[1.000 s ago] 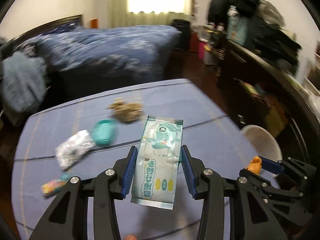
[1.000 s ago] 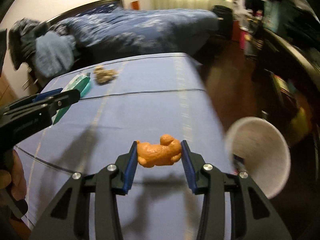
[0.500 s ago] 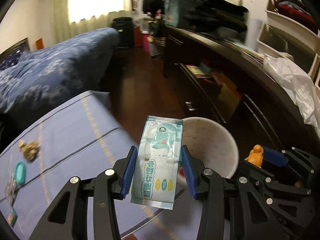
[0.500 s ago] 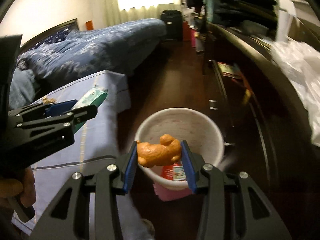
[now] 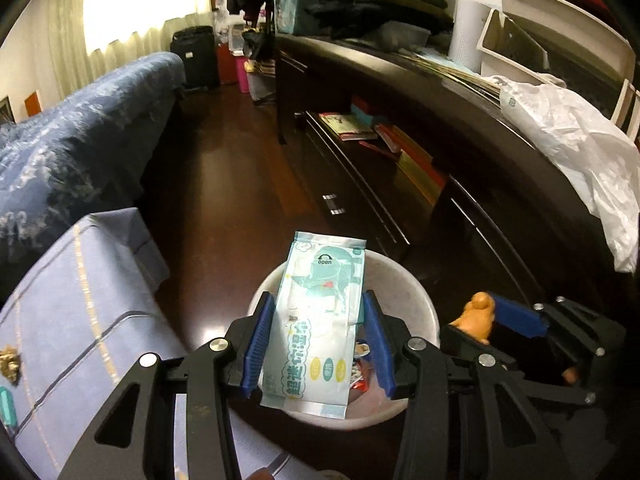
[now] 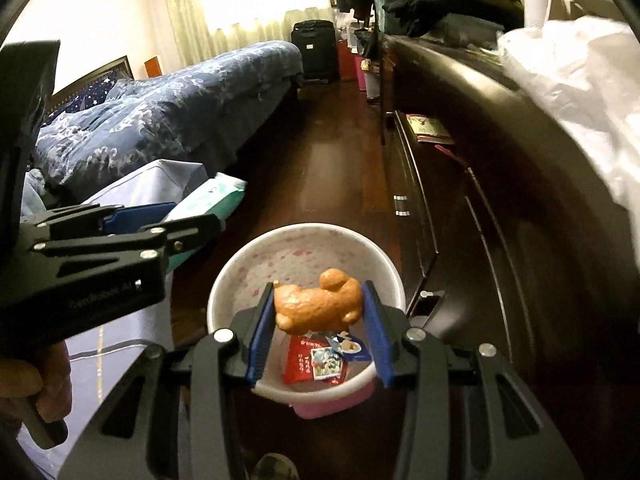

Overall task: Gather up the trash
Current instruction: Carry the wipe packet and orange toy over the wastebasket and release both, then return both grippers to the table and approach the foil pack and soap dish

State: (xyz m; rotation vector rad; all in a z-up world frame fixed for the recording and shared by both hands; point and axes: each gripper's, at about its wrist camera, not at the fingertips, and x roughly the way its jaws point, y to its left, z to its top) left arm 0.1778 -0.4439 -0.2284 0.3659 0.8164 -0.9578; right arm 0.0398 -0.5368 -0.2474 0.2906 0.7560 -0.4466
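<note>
Gripping wipes pack [image 5: 318, 322]: left tool [image 5: 318, 344] | right tool [image 6: 318, 320]: orange toy [image 6: 318, 304] | bin [image 6: 240, 276], dark wood(?) floor [image 6: 332, 152]

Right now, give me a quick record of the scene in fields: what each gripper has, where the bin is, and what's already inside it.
left gripper: shut on wet wipes packet, held over the bin
right gripper: shut on orange peel piece, held over the bin
trash bin: white, on the dark floor beside the blue-covered table
bin contents: red snack wrapper and other small wrappers at the bottom
left on table: brown scrap, teal item
</note>
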